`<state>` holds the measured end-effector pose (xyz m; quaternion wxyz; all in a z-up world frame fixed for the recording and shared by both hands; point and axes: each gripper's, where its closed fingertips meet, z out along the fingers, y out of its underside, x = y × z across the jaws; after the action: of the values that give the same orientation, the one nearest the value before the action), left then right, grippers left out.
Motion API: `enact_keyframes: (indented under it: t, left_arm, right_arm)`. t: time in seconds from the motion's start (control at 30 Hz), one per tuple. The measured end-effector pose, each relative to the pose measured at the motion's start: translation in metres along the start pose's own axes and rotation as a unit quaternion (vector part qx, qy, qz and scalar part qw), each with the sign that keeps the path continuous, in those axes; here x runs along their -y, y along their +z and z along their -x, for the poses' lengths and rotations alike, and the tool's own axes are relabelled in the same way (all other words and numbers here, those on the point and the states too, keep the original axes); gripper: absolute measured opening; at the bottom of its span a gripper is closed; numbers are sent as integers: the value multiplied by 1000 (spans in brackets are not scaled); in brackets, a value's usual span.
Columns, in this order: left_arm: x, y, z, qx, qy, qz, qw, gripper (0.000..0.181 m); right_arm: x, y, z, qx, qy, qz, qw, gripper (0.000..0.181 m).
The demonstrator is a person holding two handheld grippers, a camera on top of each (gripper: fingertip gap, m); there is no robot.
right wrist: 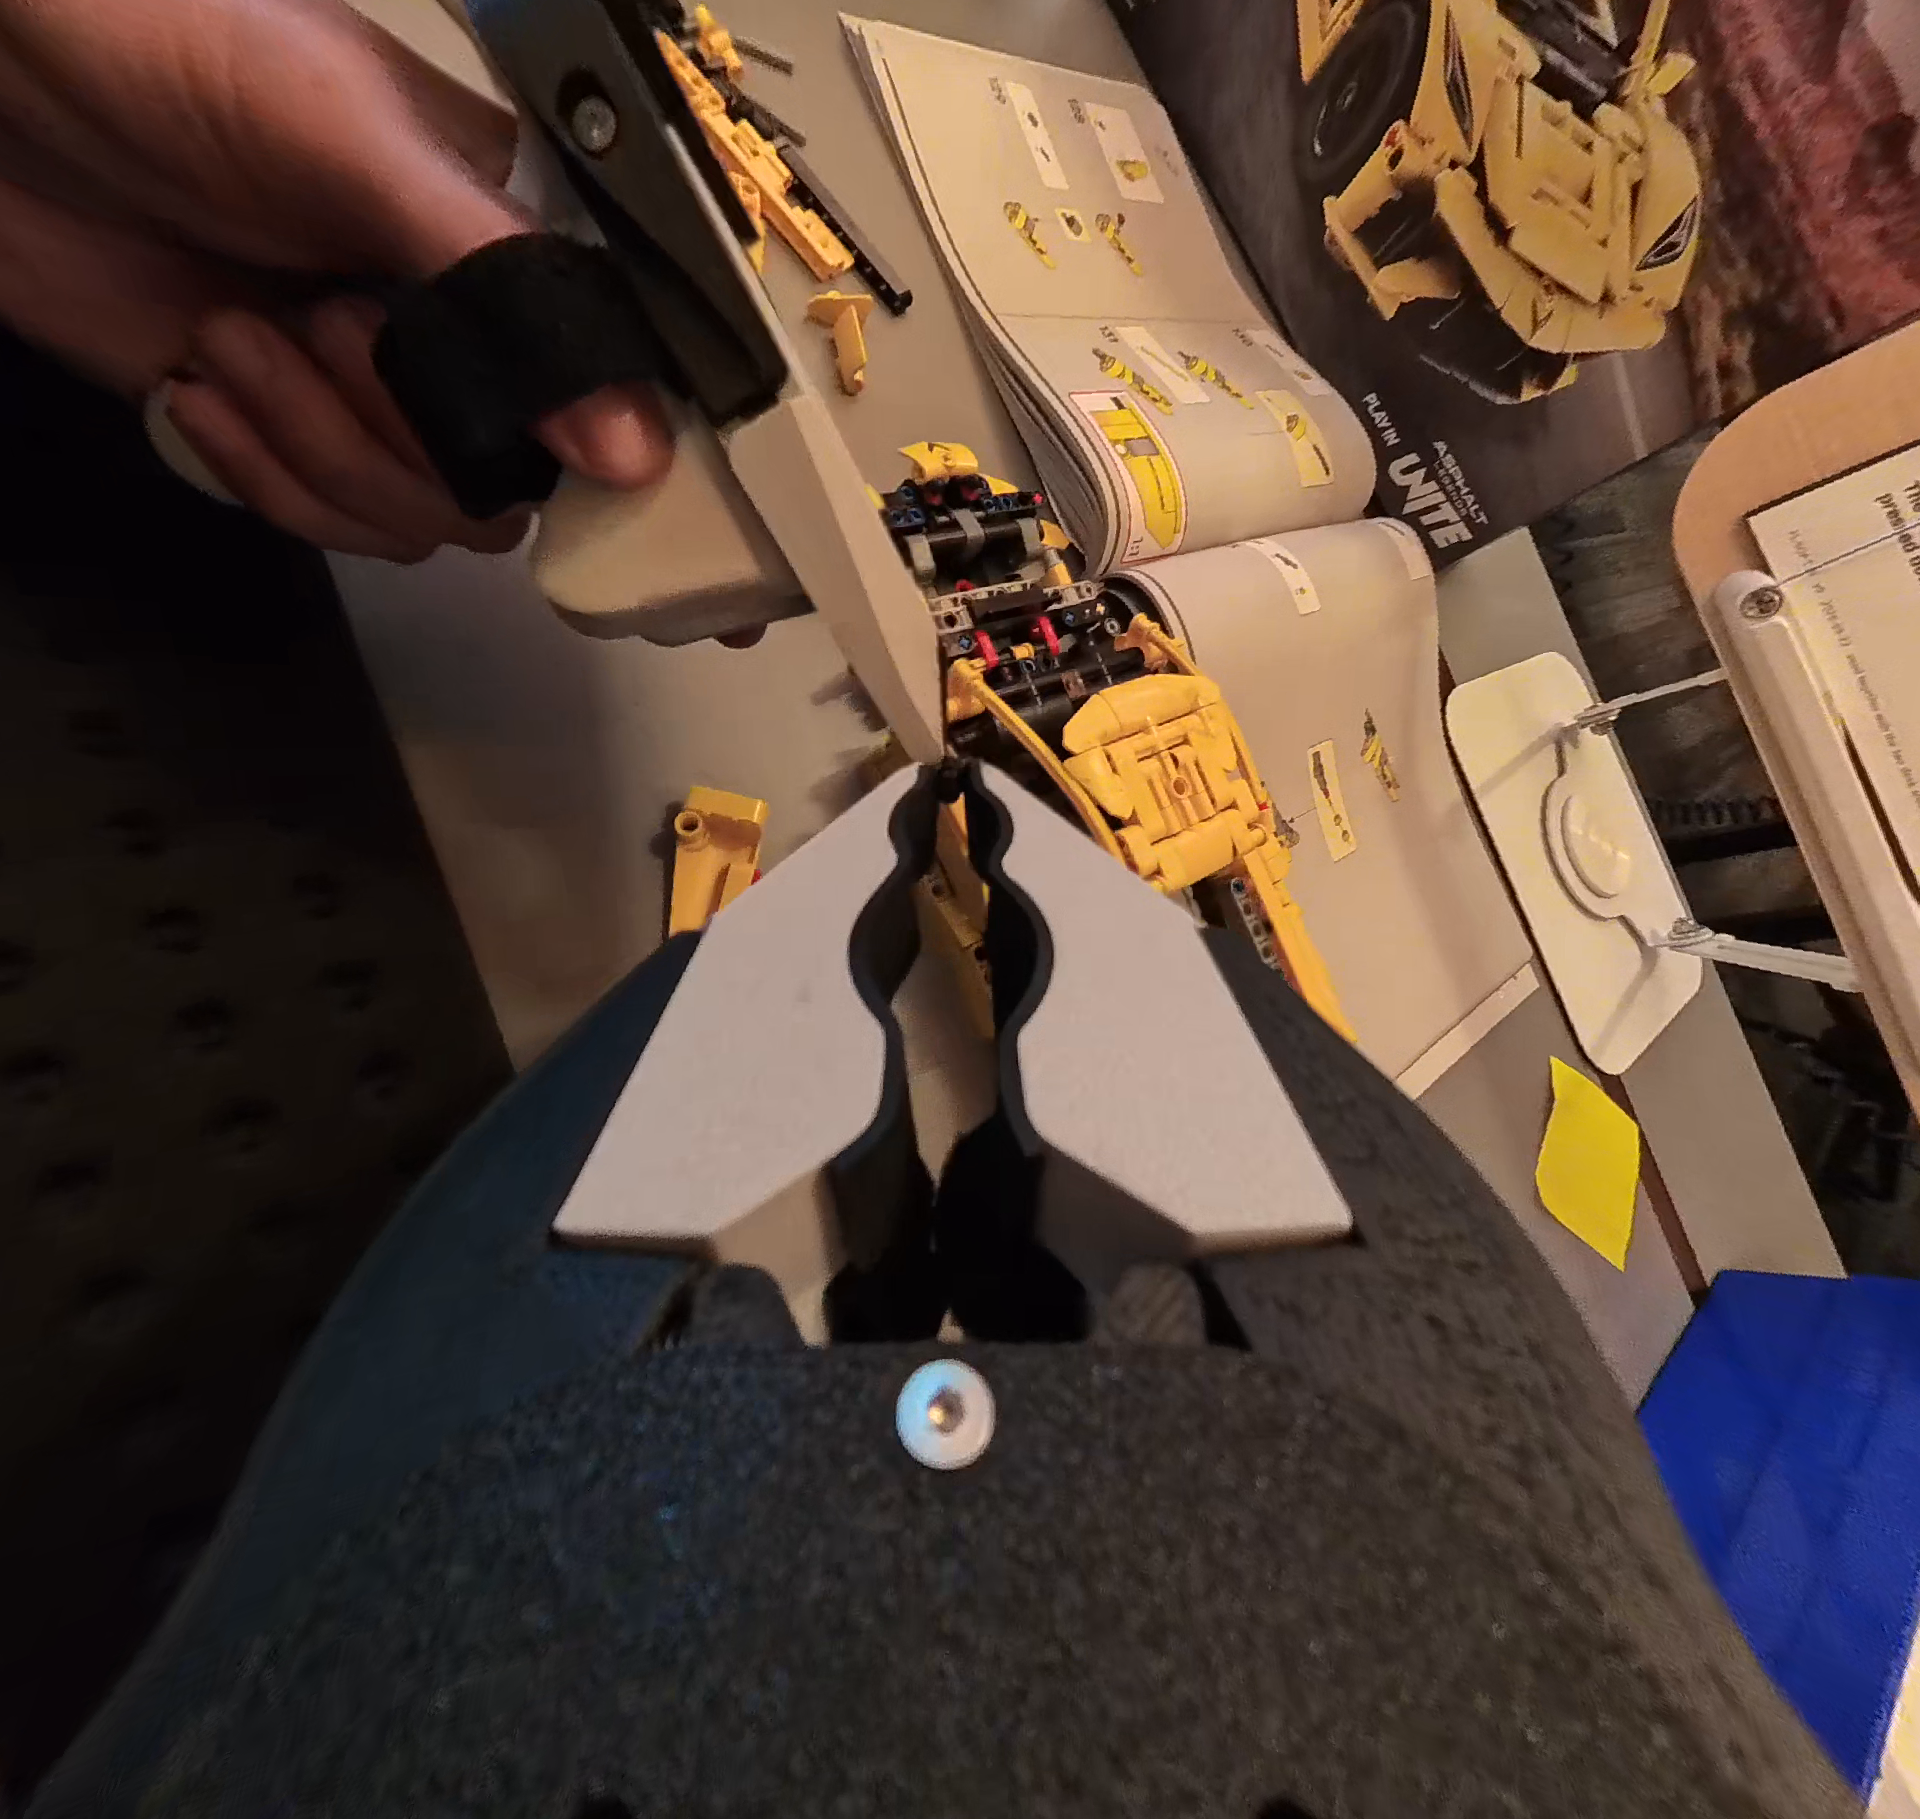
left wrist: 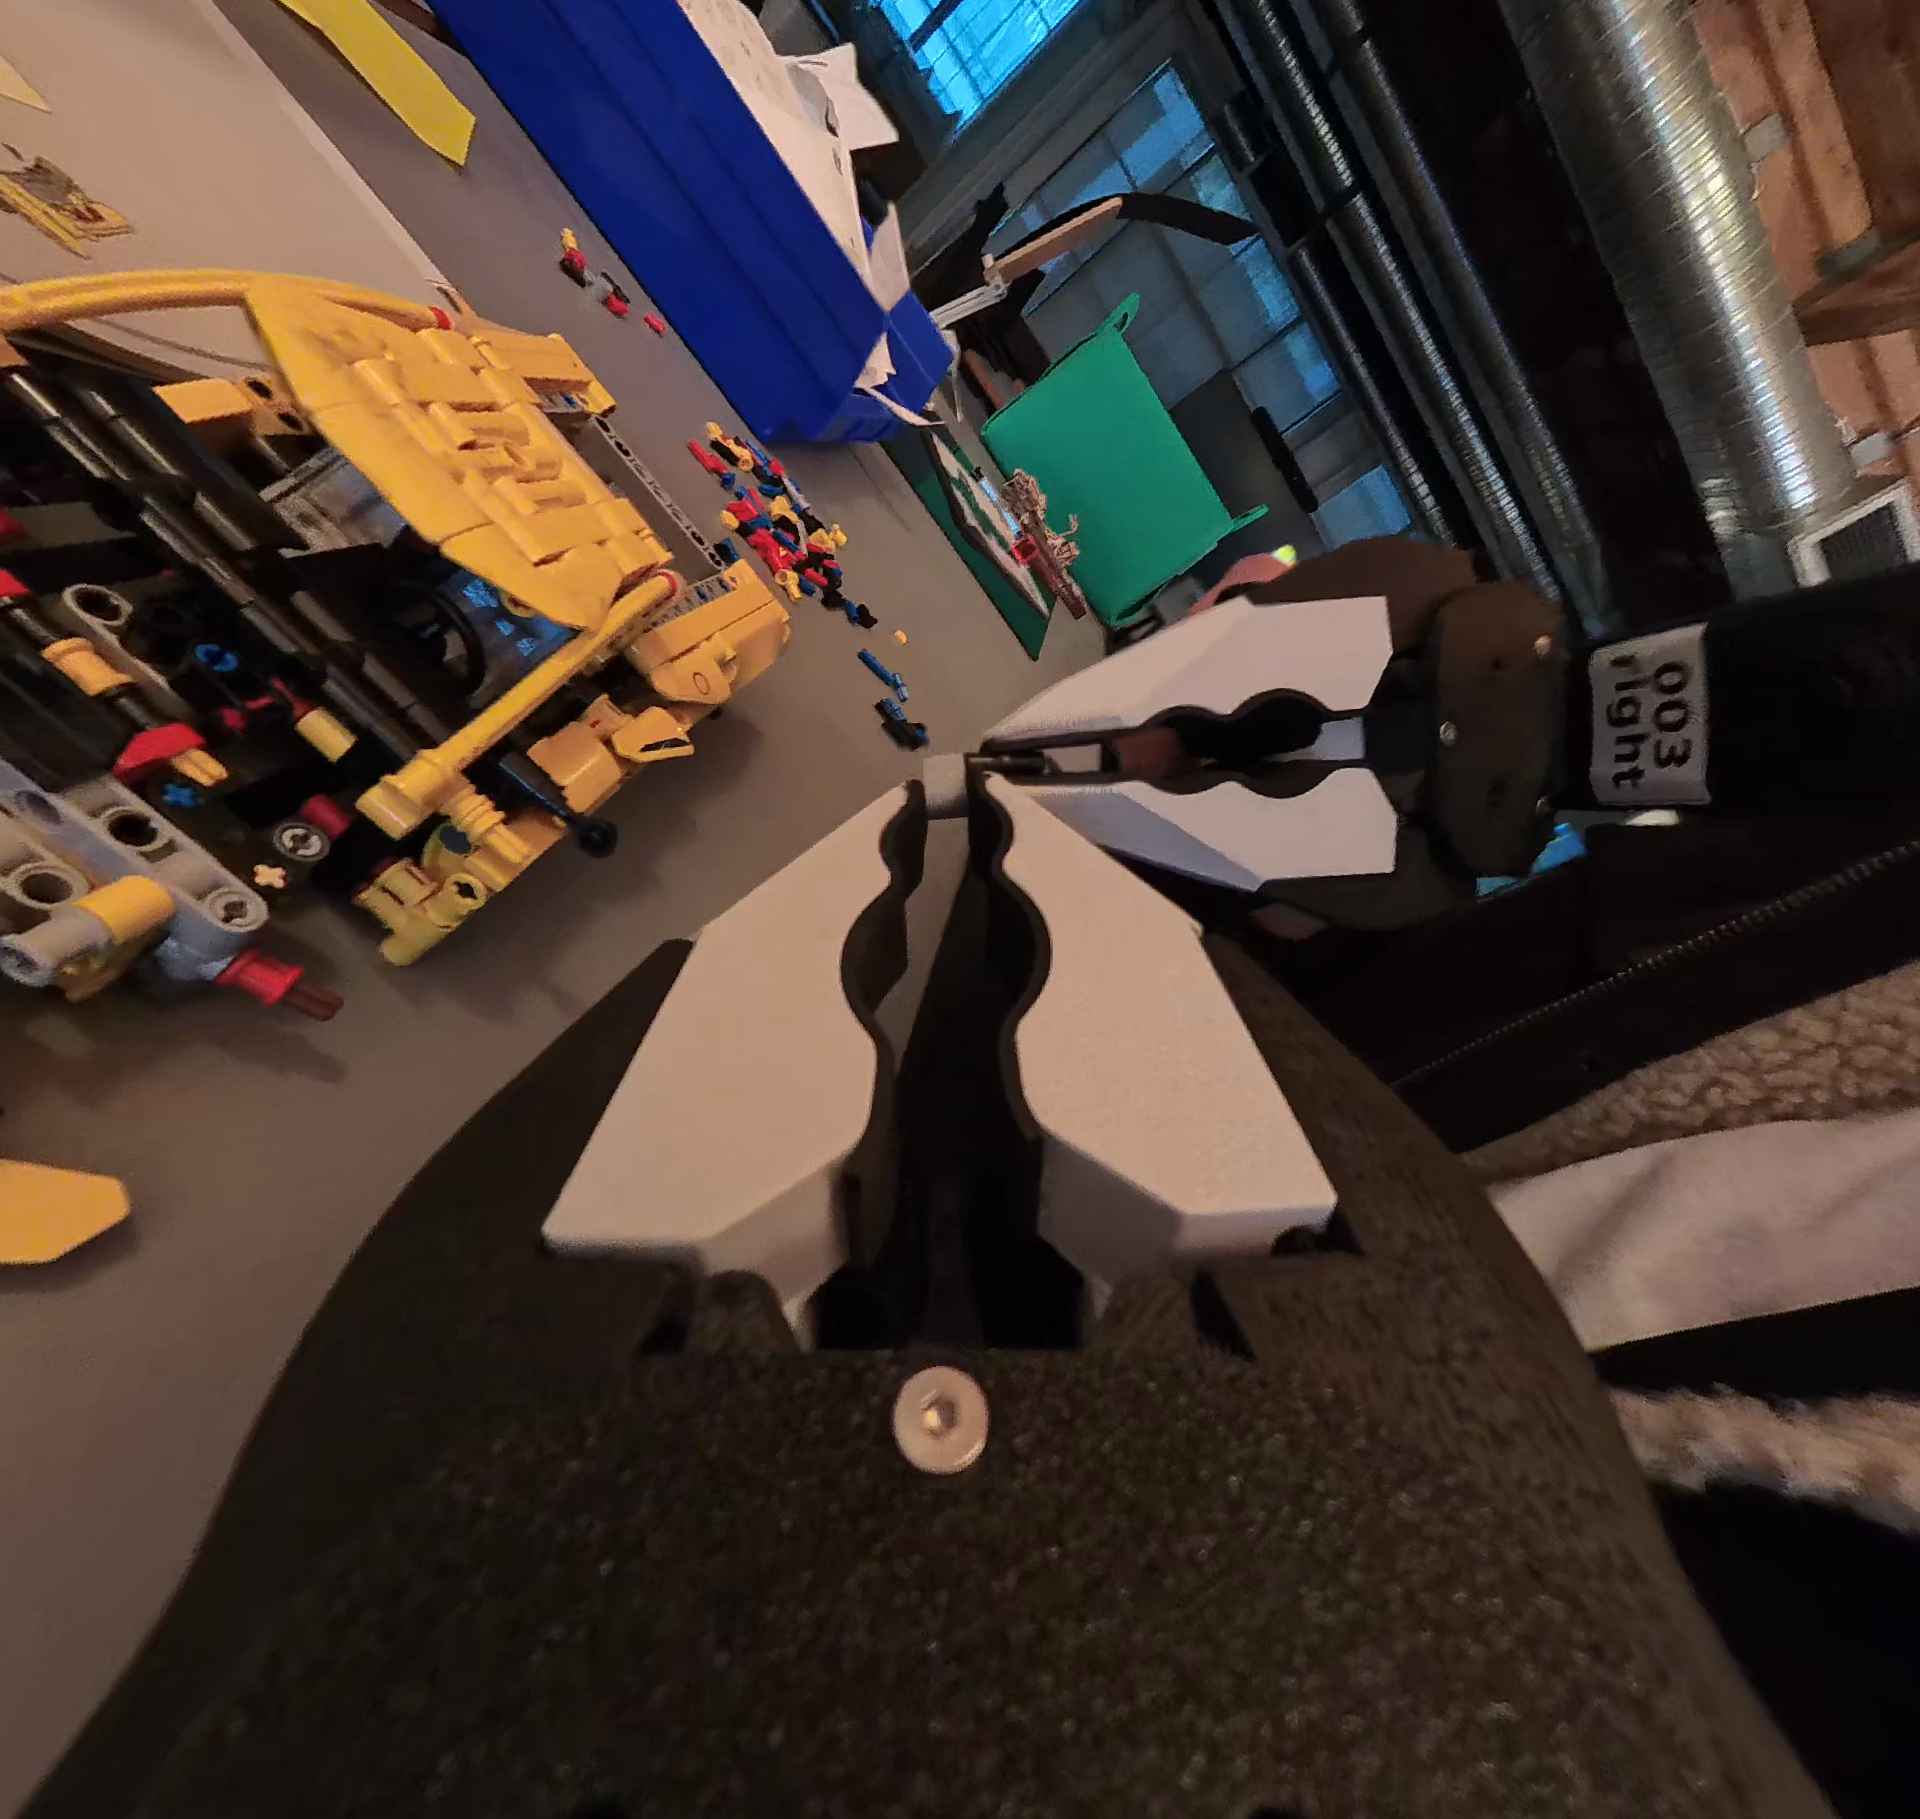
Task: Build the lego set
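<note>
Grey bush [left wrist: 943, 784] pinched in my left tool [left wrist: 945, 790] faces the thin black pin [left wrist: 1006, 761] nipped by my right tool [left wrist: 992, 753] at three o'clock, tips nearly touching.

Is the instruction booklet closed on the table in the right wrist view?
No, the instruction booklet lies open beside the yellow car model, with its printed pages facing up.
</note>
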<state>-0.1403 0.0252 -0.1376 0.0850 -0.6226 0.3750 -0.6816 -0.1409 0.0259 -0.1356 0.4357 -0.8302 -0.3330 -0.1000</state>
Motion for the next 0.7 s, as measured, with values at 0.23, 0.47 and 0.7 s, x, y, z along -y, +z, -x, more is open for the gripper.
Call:
enact_keyframes:
  t: [0.23, 0.47, 0.7]
  left_arm:
    - [0, 0, -4, -13, -9, -1, 1000, 7]
    - [-2, -1, -4, -23, -33, -4, 999, 7]
    - [-5, -6, -5, -24, -19, 8, 999, 8]
  right_arm:
    - [1, -4, 1, 20, 25, -11, 999, 4]
    - [1, -4, 4, 31, 35, -12, 999, 4]
    - [-2, 0, 7, 26, 9, 3, 1000, 4]
